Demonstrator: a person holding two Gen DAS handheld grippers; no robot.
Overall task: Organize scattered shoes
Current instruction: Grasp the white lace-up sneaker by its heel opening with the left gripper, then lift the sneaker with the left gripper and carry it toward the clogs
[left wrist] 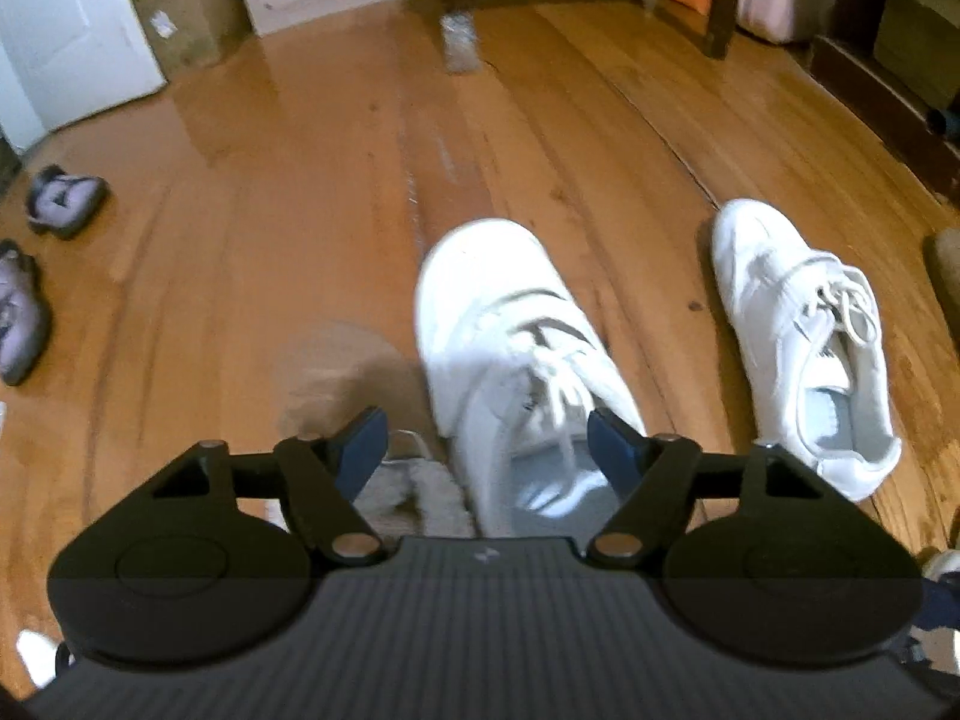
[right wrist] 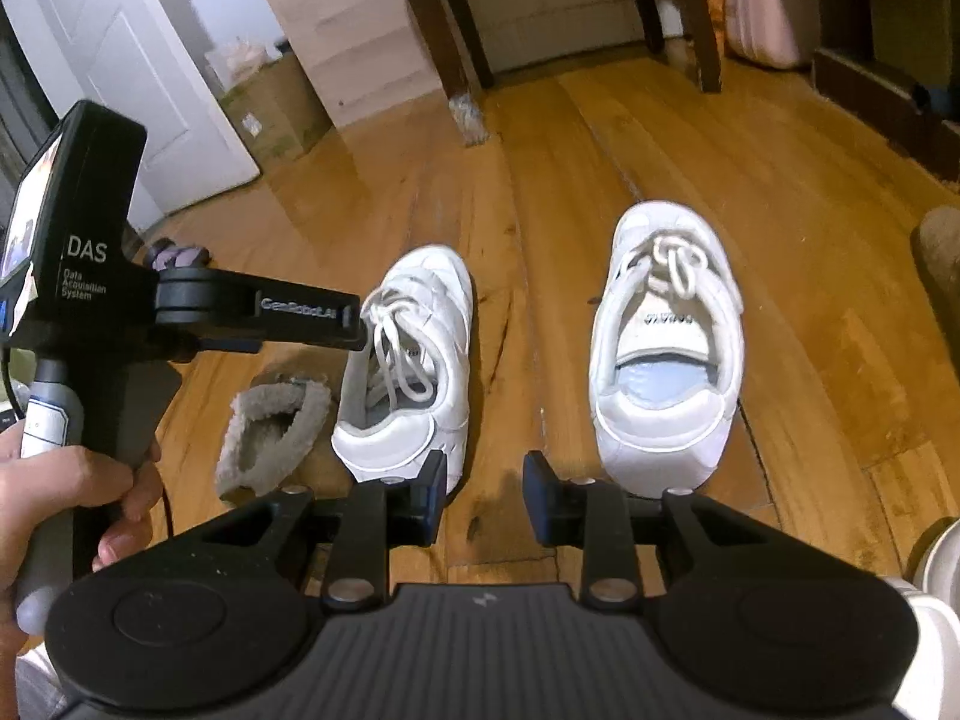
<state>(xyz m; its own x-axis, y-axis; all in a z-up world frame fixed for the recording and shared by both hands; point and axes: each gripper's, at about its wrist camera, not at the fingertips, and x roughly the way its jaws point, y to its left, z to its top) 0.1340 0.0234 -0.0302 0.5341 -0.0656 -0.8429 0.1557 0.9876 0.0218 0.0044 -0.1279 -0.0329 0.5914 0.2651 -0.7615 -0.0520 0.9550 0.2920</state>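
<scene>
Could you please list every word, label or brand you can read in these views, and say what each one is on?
"DAS" – on the black body of the left gripper's handheld unit.
"Data Acquisition System" – small print just below it.
"GenRobot.AI" – on that unit's arm, slightly blurred.
Print on the right white sneaker's tongue – upside down, too blurred to read.

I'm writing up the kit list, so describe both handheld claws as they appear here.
Both are matt black: ribbed grey-black body, two round discs, linkage arms with silver pivot pins, dark blue pads. The left claw carries white lettering, "DAS Data Acquisition System", a side screen, a grey handle and a thin black cable. The right claw shows a small pale logo.
</scene>
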